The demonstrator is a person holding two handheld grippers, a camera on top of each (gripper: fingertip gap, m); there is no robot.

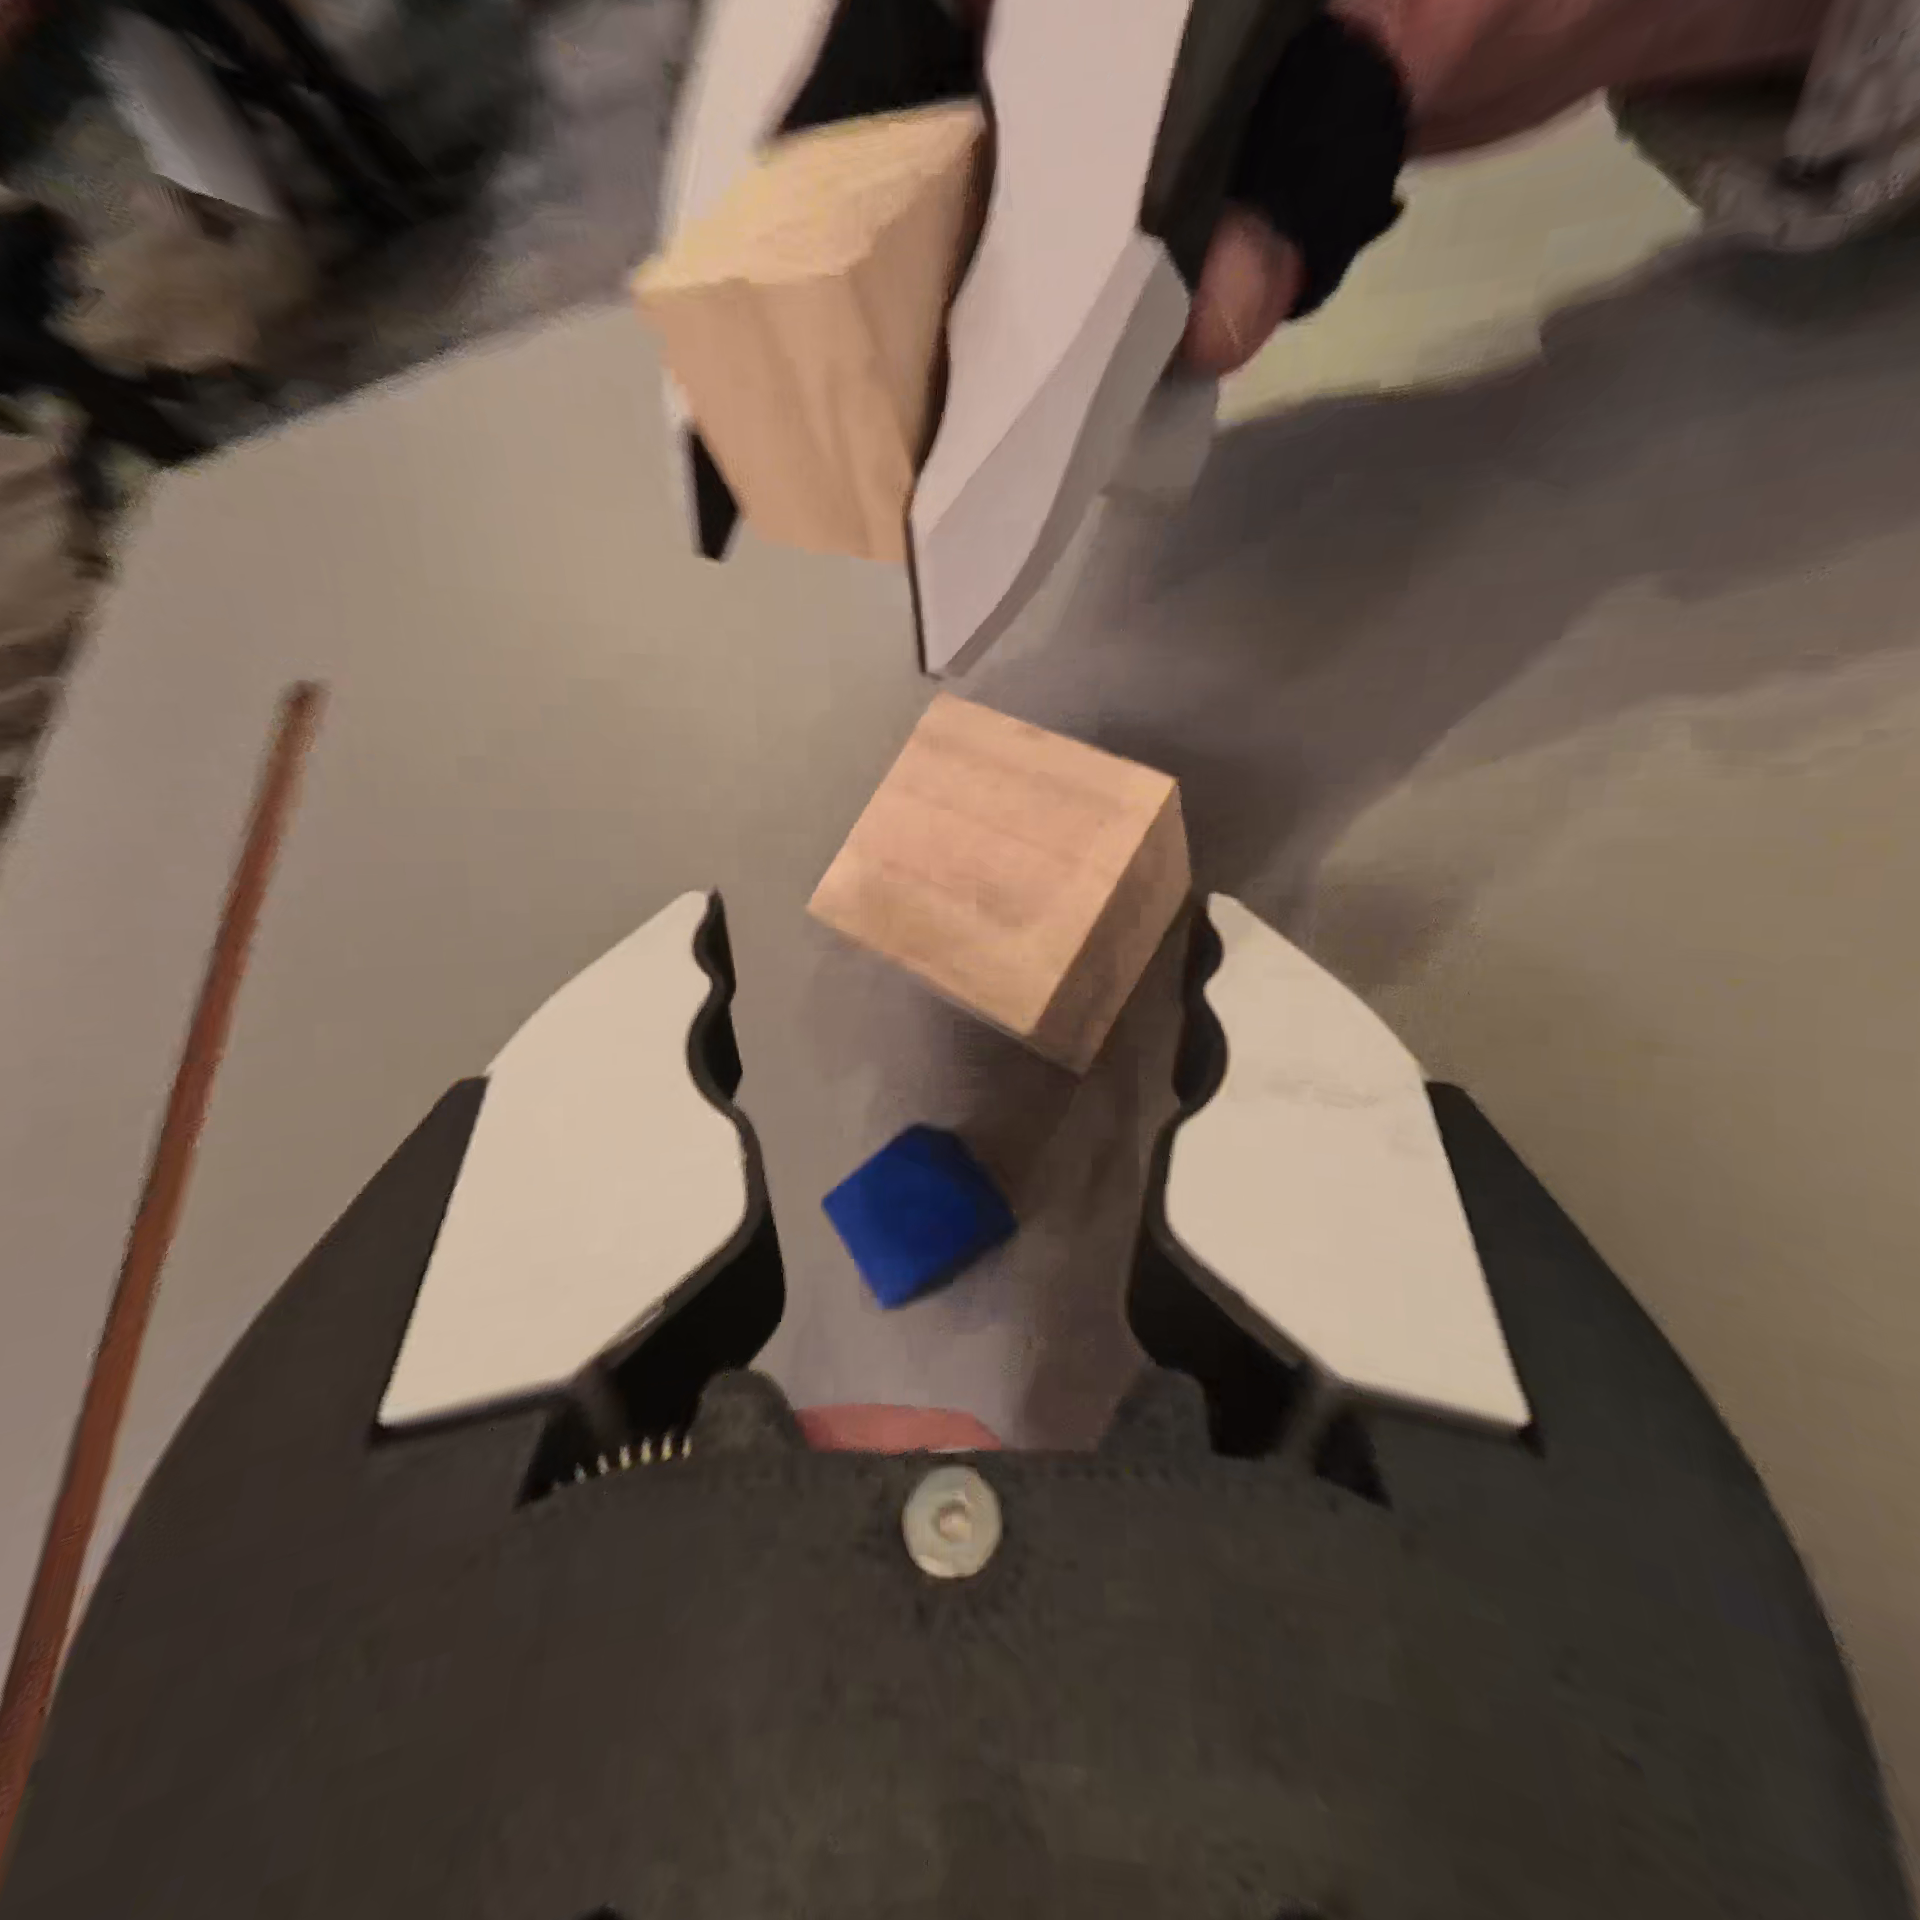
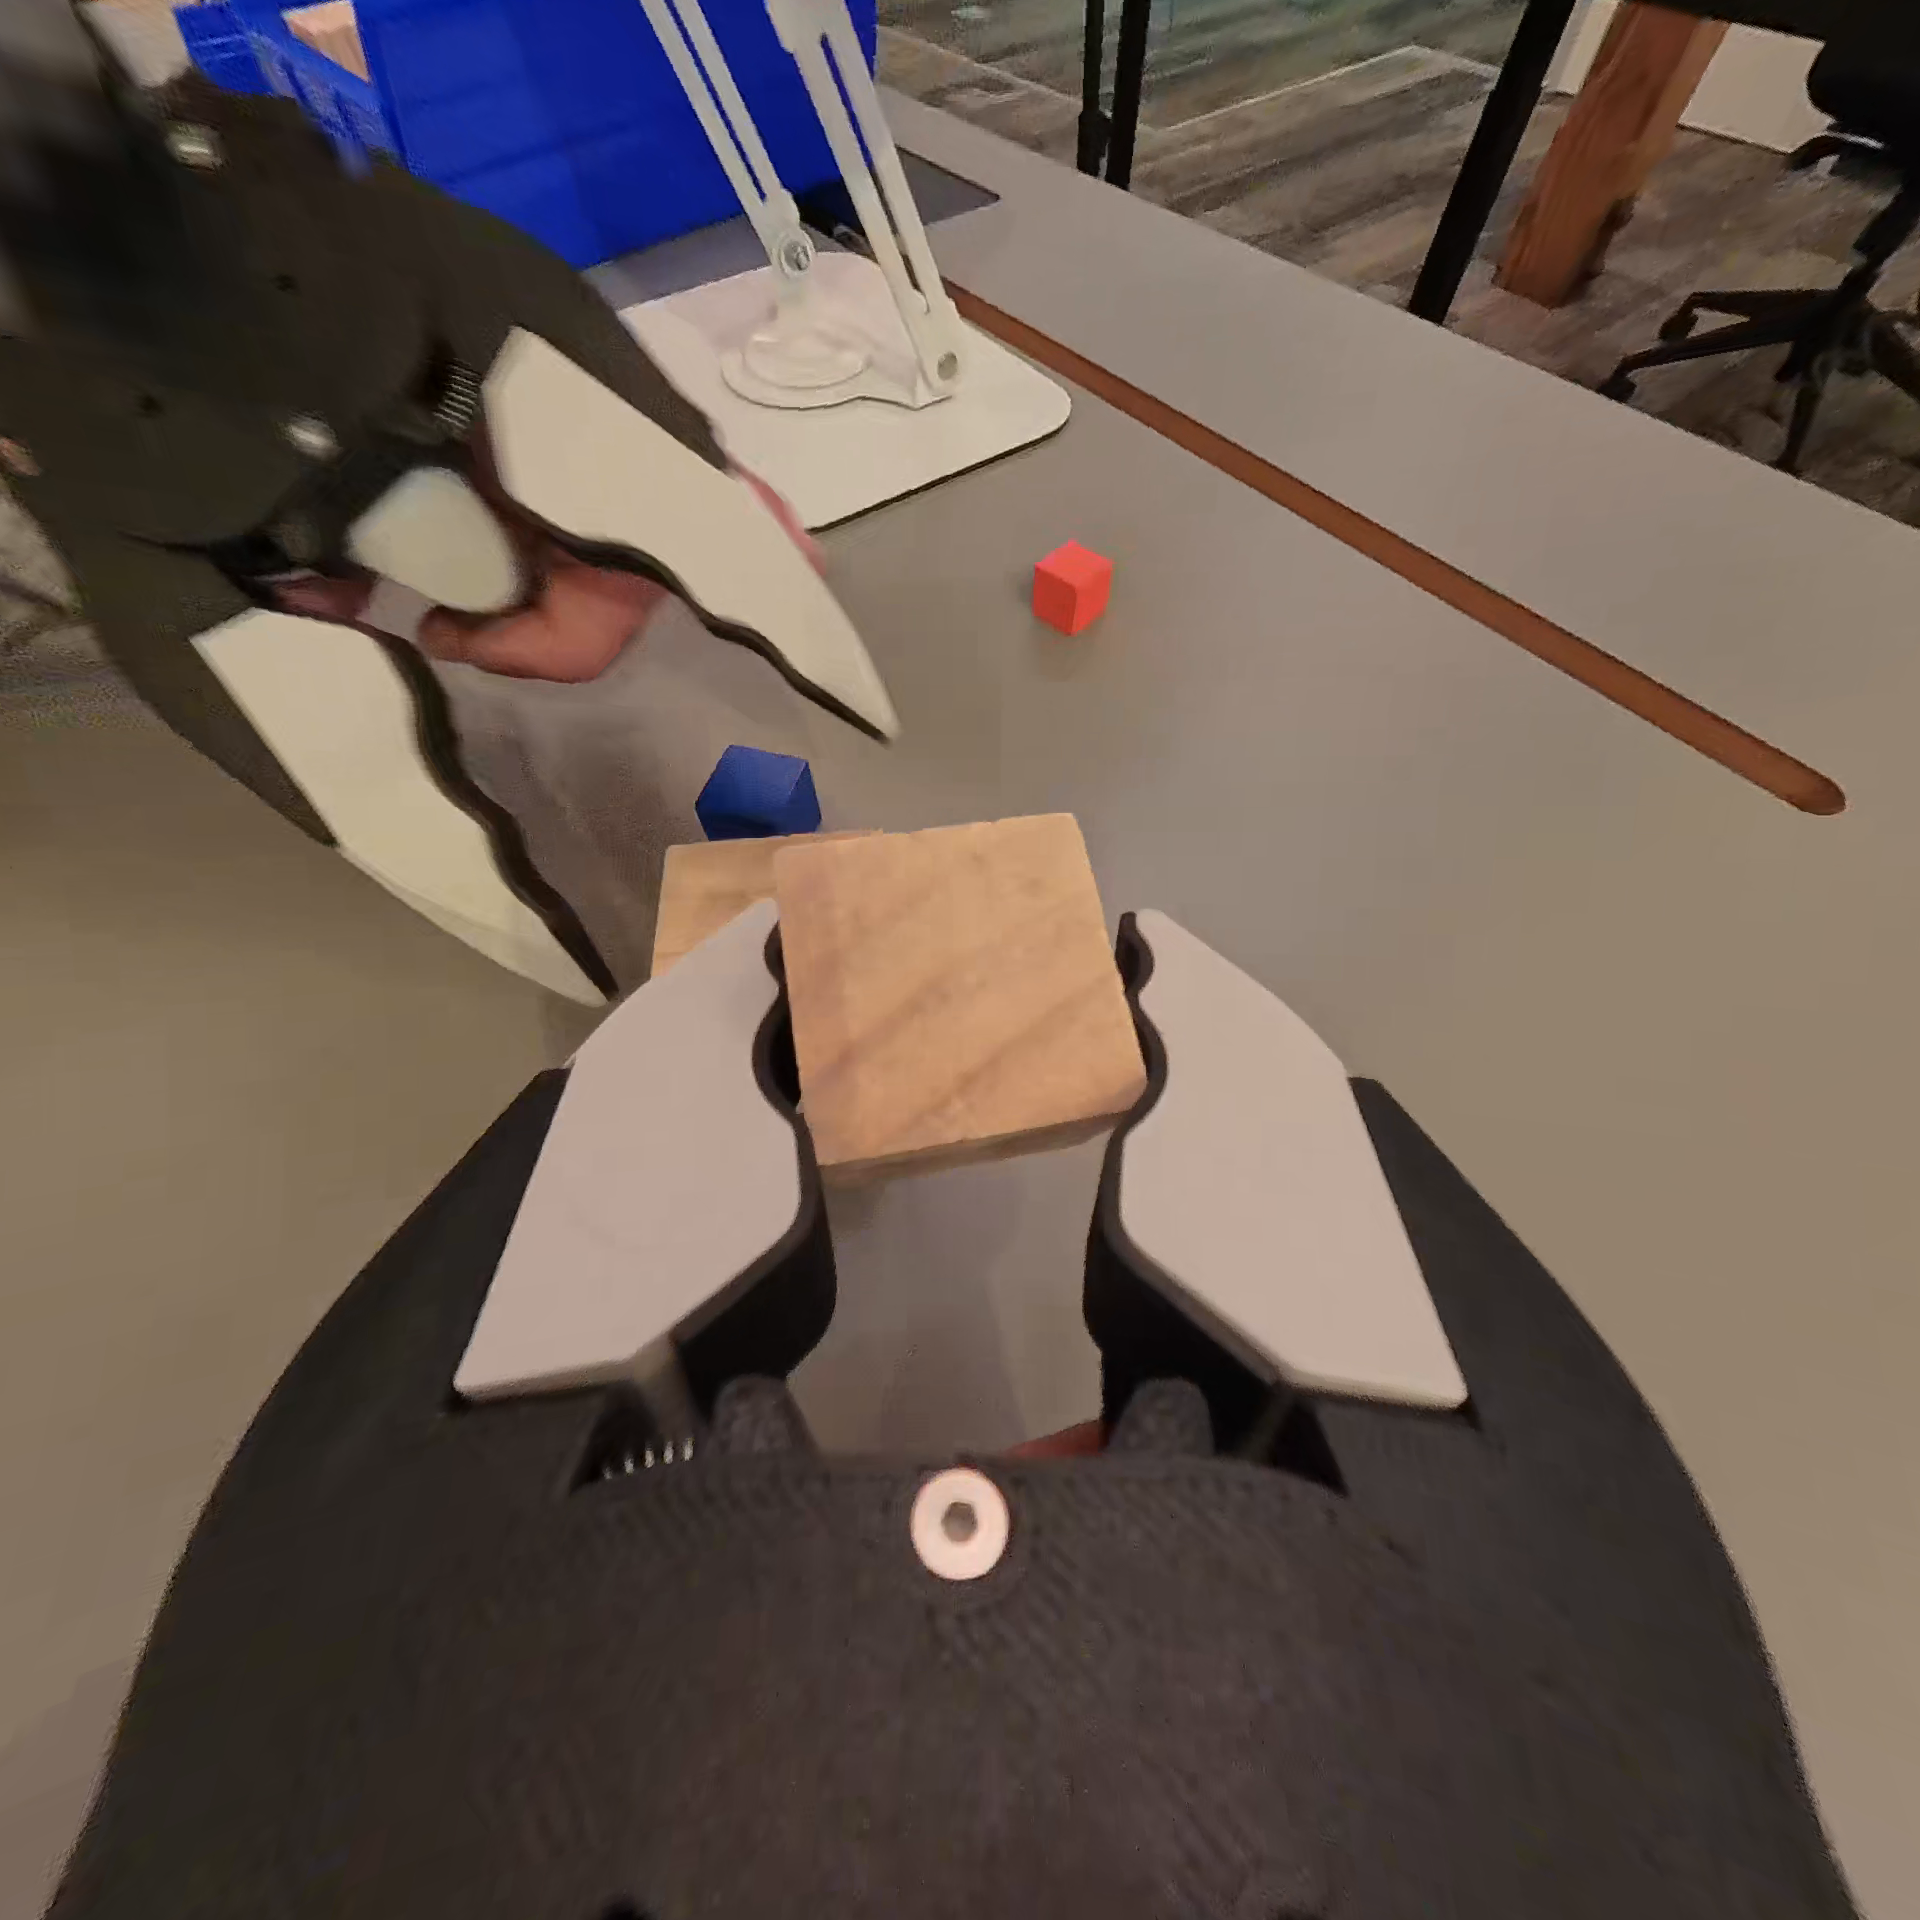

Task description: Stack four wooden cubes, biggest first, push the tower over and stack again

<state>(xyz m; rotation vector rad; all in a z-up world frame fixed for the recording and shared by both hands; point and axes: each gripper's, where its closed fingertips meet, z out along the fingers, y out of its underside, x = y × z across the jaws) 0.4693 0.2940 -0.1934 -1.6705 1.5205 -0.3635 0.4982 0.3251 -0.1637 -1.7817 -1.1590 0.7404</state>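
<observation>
My right gripper (image 2: 954,920) is shut on a large plain wooden cube (image 2: 956,987) and holds it above the grey table (image 2: 1403,987). In the left wrist view this gripper (image 1: 821,582) and its cube (image 1: 821,343) hang over a second plain wooden cube (image 1: 997,883), which rests on the table and also shows in the right wrist view (image 2: 707,894). My left gripper (image 1: 961,914) is open and empty, with a small blue cube (image 1: 920,1216) lying between its fingers. The right wrist view shows the left gripper (image 2: 738,862), the blue cube (image 2: 758,795) and a small red cube (image 2: 1072,587) farther back.
A white stand base (image 2: 862,416) and a blue crate (image 2: 582,114) sit at the back left. A brown groove (image 2: 1455,582) runs along the table and also shows in the left wrist view (image 1: 177,1143). An office chair (image 2: 1818,312) stands beyond the table edge. About 6 centimeters separates my left fingertips from my right. From either gripper's tips it is about 25 centimeters to the brown groove (image 2: 1455,582). The left camera catches it too, in the left wrist view (image 1: 201,1036).
</observation>
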